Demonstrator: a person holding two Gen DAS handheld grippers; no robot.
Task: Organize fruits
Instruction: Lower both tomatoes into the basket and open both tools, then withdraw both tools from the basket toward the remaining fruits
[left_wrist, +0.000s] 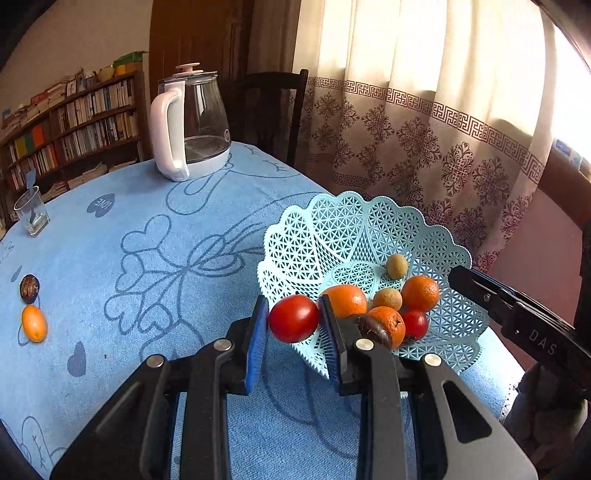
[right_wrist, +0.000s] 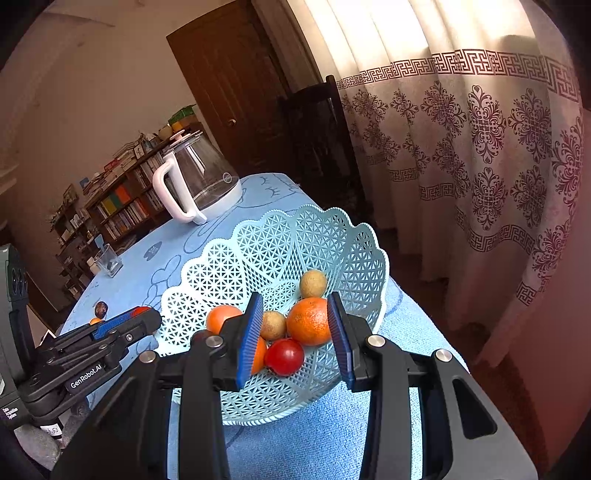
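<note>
Blue-clothed bench (left_wrist: 155, 258). Left claw (left_wrist: 293, 321) clenched on red fruit (left_wrist: 293, 318) beside basket (left_wrist: 369, 221) rim; right claw (right_wrist: 295, 332) empty, parted. Advised: clear rim, lower gently before release.

R claw (right_wrist: 295, 336) open over basket (right_wrist: 229, 254) w/ fruit, prob. empty.

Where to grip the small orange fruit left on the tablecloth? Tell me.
Grip the small orange fruit across its narrow middle, coming from above. It lies on its side as an elongated oval, so its short axis fits the gripper; the dark round fruit sits just beyond one end.
</note>
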